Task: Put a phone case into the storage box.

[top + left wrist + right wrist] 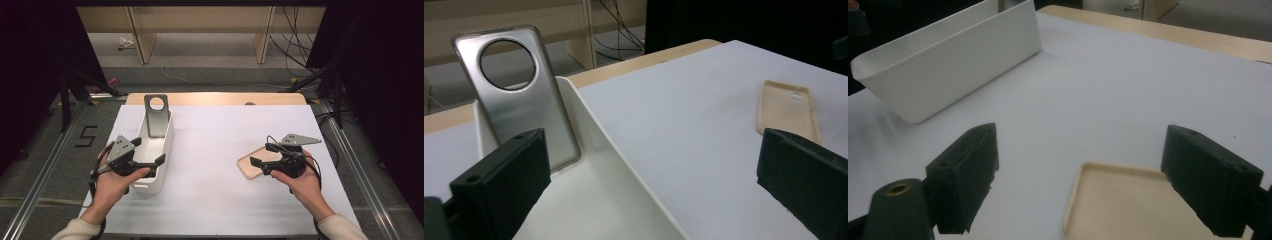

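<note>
Now your right gripper (pixel 261 167) hovers, fingers (pixel 965 177) spread, astride the flat beige rubbery phone case (pixel 1120 202) on the worktop; lower and pinch its edge; left gripper (pixel 150 145) waits open over the white plastic bin (pixel 162 145).

Two phone cases: one silver (pixel 156 115), one beige (pixel 256 165); one white bin (pixel 159 150).

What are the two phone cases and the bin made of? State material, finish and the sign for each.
Grey phone case: likely plastic with a brushed metallic sheen, clear rim. Beige phone case: probably soft matte silicone or rubber, no glare. White bin: thin, smooth moulded plastic, faint gloss.
</note>
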`<state>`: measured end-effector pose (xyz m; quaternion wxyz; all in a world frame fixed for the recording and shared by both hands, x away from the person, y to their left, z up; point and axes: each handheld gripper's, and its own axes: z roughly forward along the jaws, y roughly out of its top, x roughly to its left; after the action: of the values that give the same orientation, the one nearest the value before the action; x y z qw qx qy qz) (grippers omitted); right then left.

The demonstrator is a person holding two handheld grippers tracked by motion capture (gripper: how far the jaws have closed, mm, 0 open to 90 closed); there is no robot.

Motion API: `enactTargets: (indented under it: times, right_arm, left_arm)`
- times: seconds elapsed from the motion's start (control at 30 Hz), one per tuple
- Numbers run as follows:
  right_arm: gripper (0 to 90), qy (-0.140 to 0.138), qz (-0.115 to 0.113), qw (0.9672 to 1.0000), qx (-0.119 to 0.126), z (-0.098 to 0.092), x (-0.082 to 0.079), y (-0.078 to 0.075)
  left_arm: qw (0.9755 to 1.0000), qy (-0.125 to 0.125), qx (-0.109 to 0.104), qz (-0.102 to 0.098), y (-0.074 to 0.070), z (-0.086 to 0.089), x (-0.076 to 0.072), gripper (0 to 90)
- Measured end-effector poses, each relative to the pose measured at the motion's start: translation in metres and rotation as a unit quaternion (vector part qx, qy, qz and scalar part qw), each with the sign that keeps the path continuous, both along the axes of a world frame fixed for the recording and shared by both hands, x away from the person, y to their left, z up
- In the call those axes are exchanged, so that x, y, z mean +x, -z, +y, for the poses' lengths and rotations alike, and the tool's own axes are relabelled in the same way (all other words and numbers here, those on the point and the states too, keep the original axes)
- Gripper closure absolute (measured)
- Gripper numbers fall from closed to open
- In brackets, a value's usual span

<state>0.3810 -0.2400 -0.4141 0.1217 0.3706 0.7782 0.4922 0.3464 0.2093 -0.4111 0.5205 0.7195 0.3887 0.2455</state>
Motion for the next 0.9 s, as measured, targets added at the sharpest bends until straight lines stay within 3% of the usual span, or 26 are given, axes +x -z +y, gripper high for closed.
enactTargets:
  times: [0.2,0.37,0.73,0.9]
  right_arm:
    - [16.3,-0.001,0.001,1.0,-0.005,0.001,0.001,0.001]
    - [16.3,0.0,0.001,1.0,-0.004,0.0,0.001,0.001]
    - [16.3,0.003,-0.001,1.0,-0.006,-0.002,0.0,0.0]
    - [18.8,0.002,0.012,0.9997,-0.022,0.0,0.004,0.003]
  left_arm:
    - [0.9999,0.014,0.002,-0.007,0.004,-0.006,-0.013,0.4]
    - [0.9997,0.023,0.013,-0.005,0.007,-0.011,-0.014,0.7]
    - [0.9997,0.021,0.01,-0.002,0.008,-0.011,-0.013,0.7]
    - [0.9997,0.022,0.006,-0.001,0.009,-0.012,-0.013,1.0]
